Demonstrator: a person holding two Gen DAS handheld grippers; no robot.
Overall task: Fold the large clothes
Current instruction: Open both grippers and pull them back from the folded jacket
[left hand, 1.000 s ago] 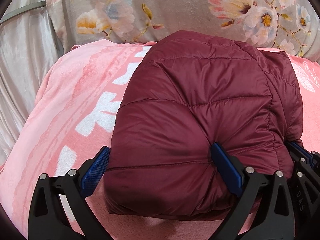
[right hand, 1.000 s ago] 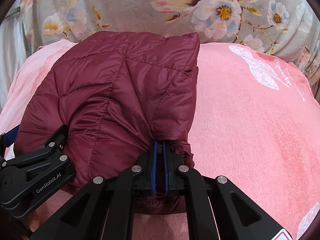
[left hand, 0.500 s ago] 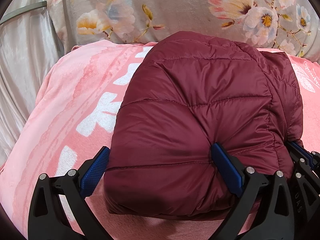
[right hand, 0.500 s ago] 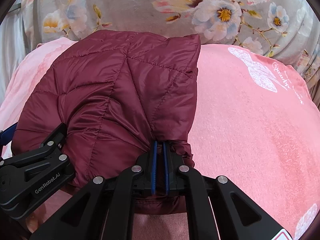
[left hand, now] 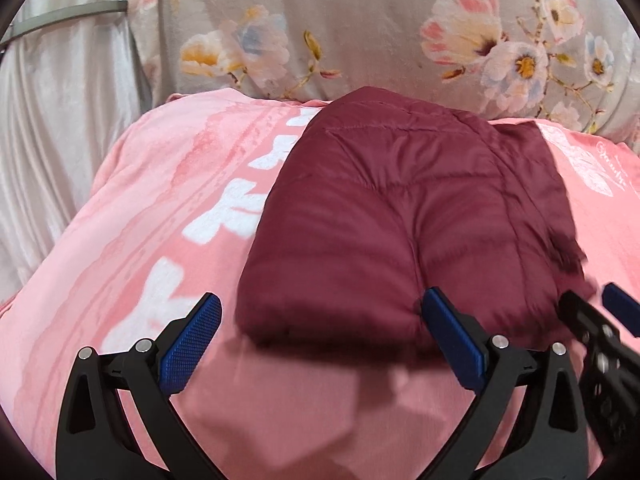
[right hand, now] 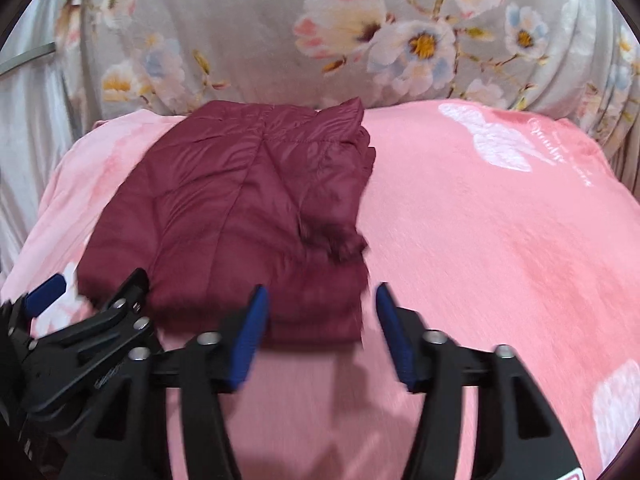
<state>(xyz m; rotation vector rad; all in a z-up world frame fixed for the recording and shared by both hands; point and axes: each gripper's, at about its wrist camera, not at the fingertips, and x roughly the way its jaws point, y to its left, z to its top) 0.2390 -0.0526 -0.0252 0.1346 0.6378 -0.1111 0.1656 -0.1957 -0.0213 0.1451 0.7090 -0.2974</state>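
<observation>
Both grippers angle downward side by side, the left gripper (left hand: pixel 320 334) spread wide and empty, the right gripper (right hand: pixel 318 334) just opened, nothing between its pads.

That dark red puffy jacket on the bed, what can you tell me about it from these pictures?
The maroon jacket is a quilted puffer, its shiny, nylon-like shell stitched into padded panels. It lies folded into a compact, roughly rectangular bundle, layers stacked at its right edge, resting on the pink blanket near the floral bedding. The view is motion-blurred. Nothing grips it: the left gripper and right gripper both stand open just in front of its near edge, the right one's jaws having just opened off it.
</observation>
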